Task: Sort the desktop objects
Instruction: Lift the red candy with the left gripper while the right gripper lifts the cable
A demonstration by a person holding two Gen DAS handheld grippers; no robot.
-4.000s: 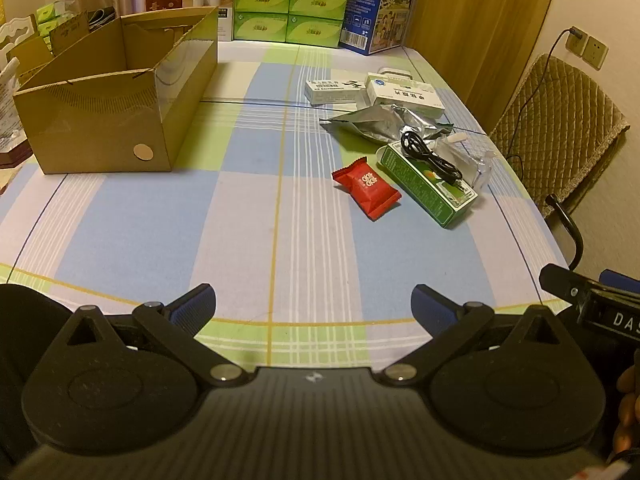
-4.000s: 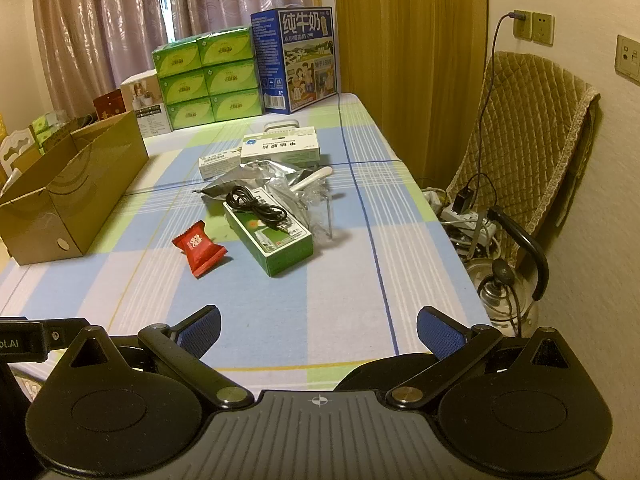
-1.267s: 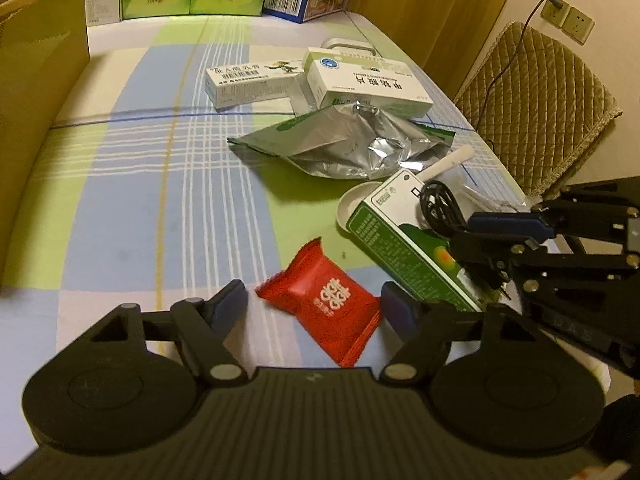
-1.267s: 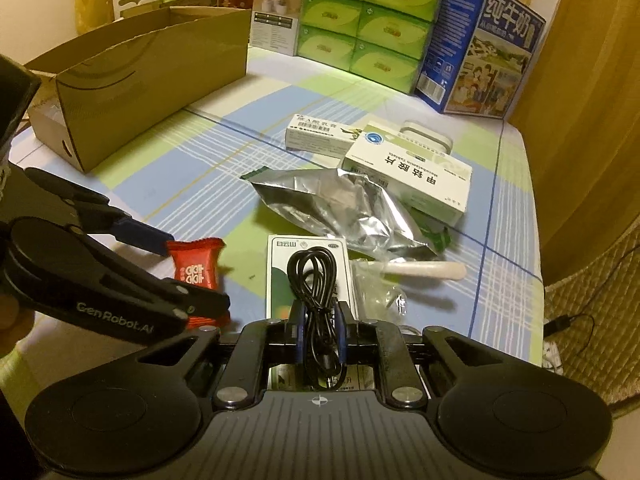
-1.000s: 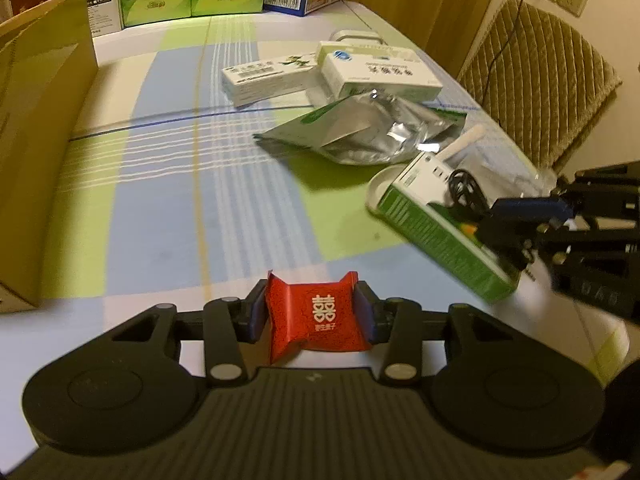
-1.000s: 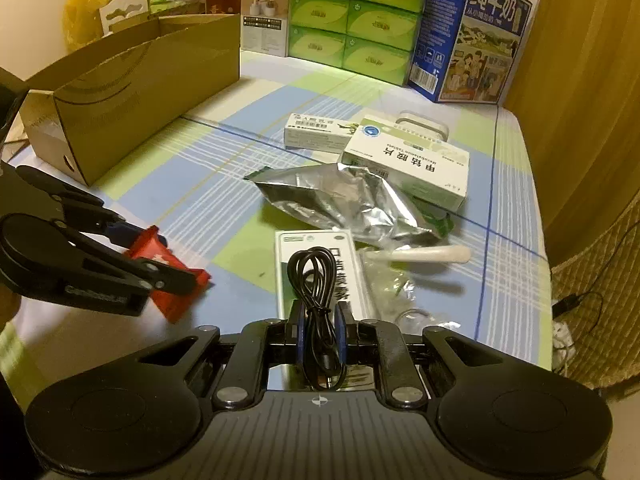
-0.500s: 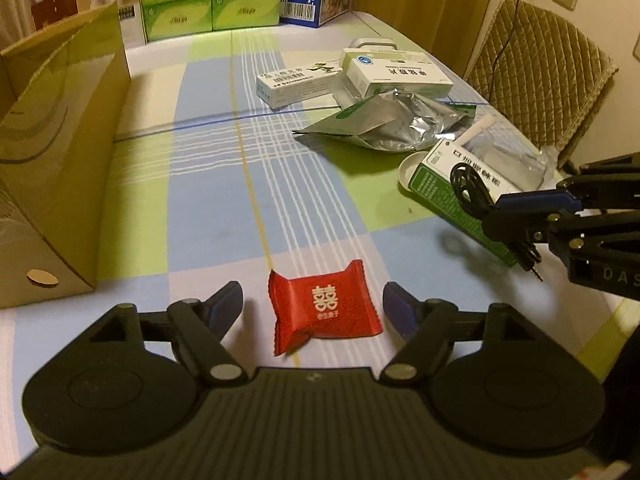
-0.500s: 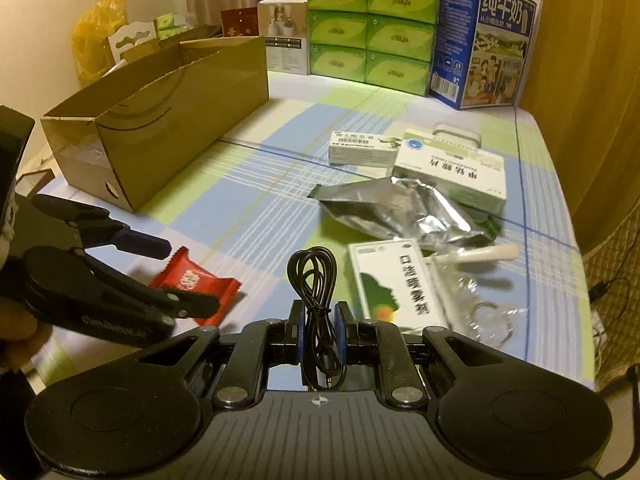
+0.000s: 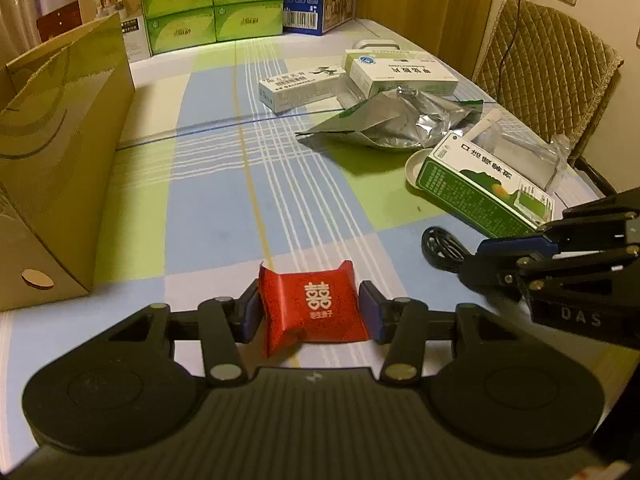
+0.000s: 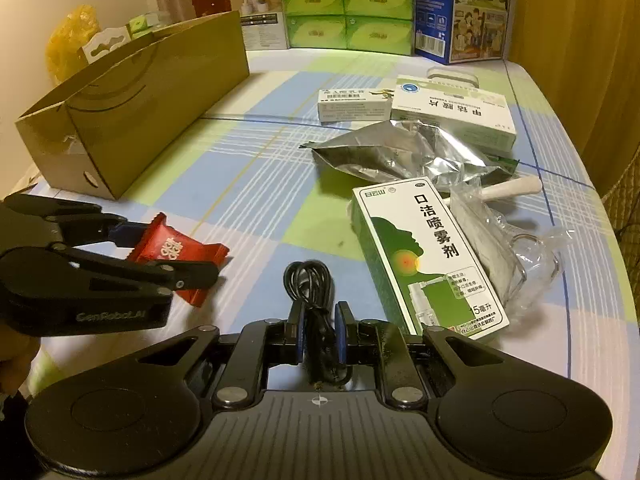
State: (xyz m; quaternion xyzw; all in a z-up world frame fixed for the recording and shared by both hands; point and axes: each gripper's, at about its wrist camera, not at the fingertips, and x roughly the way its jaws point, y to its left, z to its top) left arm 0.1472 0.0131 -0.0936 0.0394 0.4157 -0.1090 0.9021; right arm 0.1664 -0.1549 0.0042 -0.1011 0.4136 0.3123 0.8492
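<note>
White double-happiness sign 囍 on the red candy (image 9: 314, 307). The green spray box (image 10: 424, 256) reads 口洁喷雾剂, with 白云山 in its top corner and 15毫升 low down. White pill box (image 10: 452, 114): 甲钴胺片. The left gripper (image 10: 176, 264) carries GenRobot.AI on its side; the right gripper (image 9: 476, 256) shows DAS. Blue carton (image 10: 464, 8) at the back: 牛奶, partly cut off.

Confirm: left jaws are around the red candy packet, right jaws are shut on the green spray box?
Not quite. The right gripper is shut on the coiled black cable, not the green spray box, which lies on the table, per the right wrist view. The left jaws, closing, do flank the red candy packet.
</note>
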